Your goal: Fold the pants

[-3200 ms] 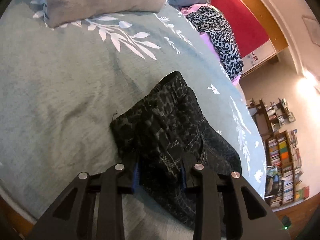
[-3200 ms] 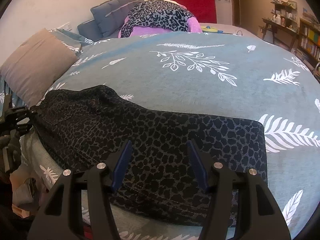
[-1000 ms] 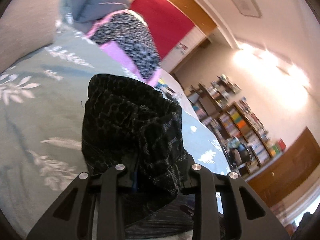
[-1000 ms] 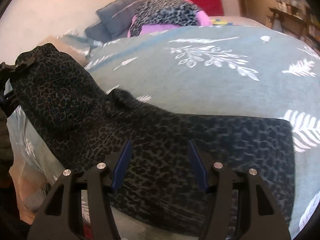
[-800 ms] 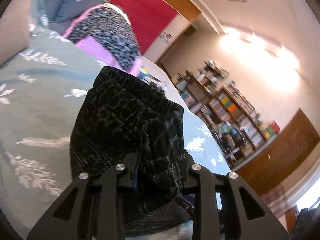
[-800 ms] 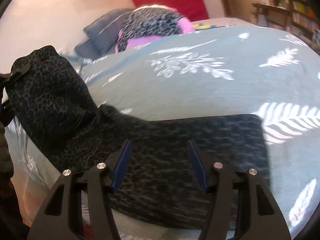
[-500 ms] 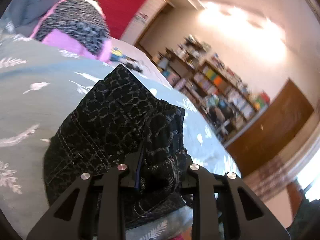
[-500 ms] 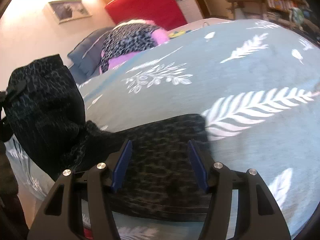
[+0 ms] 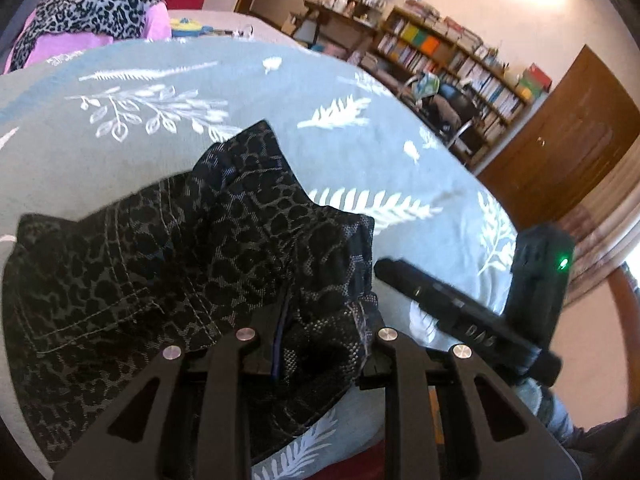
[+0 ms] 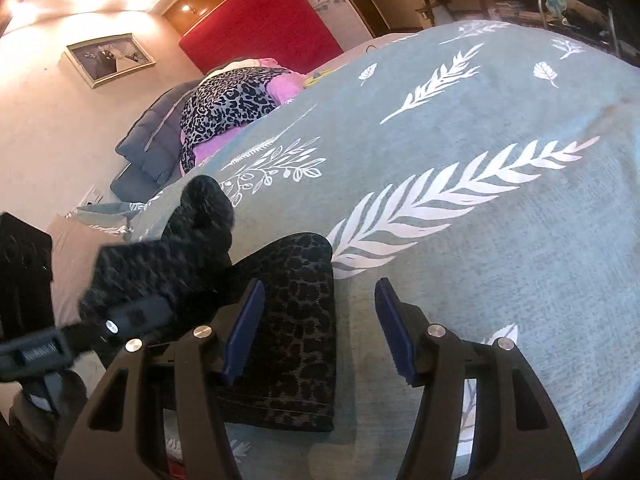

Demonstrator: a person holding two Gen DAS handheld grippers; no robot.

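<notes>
Left gripper pinching the pants, right one spread wide

The left gripper (image 9: 316, 332) has its fingers clamped on a bunched wad of the leopard-print pants (image 9: 168, 264), held over the bedspread (image 9: 168, 152). The right gripper (image 10: 320, 328) is wide apart, gripping nothing, over the pants' far end lying flat on the bedspread, near the big white fern print (image 10: 448, 192).
</notes>
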